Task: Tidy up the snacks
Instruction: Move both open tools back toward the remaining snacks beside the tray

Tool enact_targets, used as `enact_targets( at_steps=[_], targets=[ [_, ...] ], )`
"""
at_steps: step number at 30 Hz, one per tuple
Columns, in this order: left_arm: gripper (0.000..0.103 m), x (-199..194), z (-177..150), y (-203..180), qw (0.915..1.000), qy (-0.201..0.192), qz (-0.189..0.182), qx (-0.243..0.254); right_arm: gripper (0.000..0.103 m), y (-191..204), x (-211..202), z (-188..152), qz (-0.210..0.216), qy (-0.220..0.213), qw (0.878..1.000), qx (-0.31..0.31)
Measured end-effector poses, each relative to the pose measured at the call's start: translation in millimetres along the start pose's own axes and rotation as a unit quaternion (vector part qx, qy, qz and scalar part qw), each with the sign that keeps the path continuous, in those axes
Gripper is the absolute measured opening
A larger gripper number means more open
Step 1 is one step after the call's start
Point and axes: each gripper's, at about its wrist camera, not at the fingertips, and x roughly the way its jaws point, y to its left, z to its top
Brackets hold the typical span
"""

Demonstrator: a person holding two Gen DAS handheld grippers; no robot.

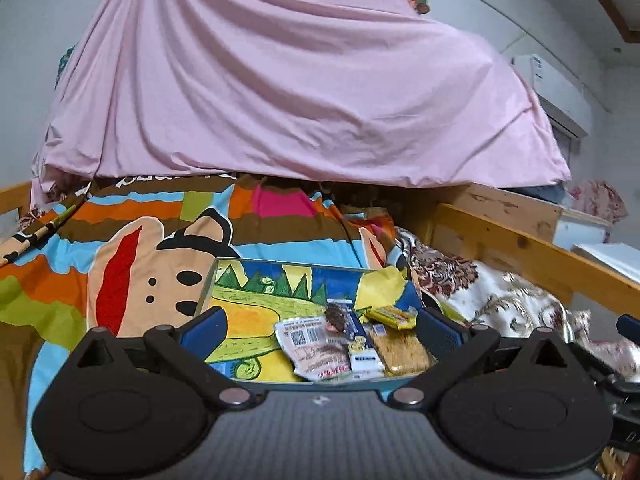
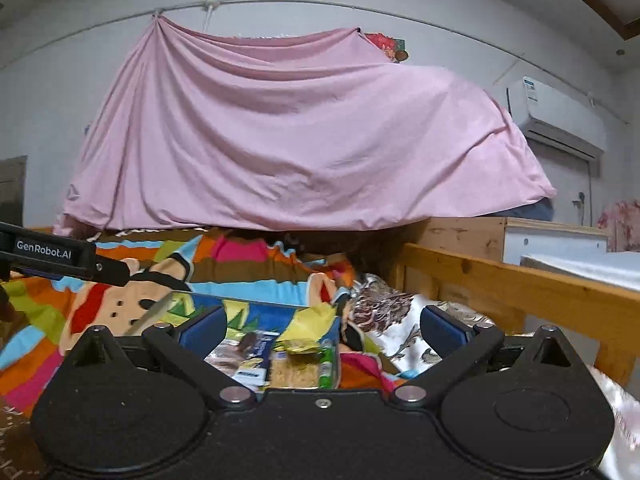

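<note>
While both claws hover over the bed, the only clean lettering on show is "GenRobot.AI", white on the black body of the left gripper (image 2: pixel 60 258) as it juts in from the left edge of the right wrist view. Down in the box, a pale snack packet (image 1: pixel 314 346) shows a QR code and a barcode, its other print too blurred to read. Partial dark letters run along the top of the cartoon blanket (image 1: pixel 140 240), cut off under the pink sheet (image 1: pixel 288 88).

Left gripper (image 1: pixel 320 330): tipped a little downward, blue pads wide apart, nothing between them. Right gripper (image 2: pixel 320 330): pointing level, jaws spread fully wide, nothing held.

The snacks sit in a shallow box (image 1: pixel 248 280) with a bright drawn landscape on its floor, resting on the blanket. They are bunched in its near right corner: the pale packet, a blue-and-white wrapper (image 1: pixel 362 354), a golden biscuit pack (image 1: pixel 400 350), a yellow pouch (image 1: pixel 394 316). The right view adds a green-ended stick (image 2: pixel 326 362) at the box's right wall.
</note>
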Motion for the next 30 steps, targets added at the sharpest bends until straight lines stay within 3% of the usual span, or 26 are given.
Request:
enact_targets(
  at_steps=[5, 10, 12, 30],
  targets=[
    [0.103, -19, -12, 7, 0.9999, -0.002, -0.006, 0.008, 0.102, 3, -25, -6, -0.025, -0.011, 1.000, -0.002],
    [0.103, -39, -25, 17, 0.9999, 0.001, -0.016, 0.001, 0.102, -5, -35, -18, -0.017, 0.066, 0.997, 0.047],
    [0.103, -43, -30, 21, 0.9999, 0.003, -0.014, -0.003, 0.102, -2, -40, -22, -0.023, 0.076, 0.996, 0.042],
    [0.103, -57, -61, 66, 0.9994, 0.032, 0.014, -0.004, 0.102, 23, -37, -32, -0.008, 0.111, 0.994, 0.015]
  ],
)
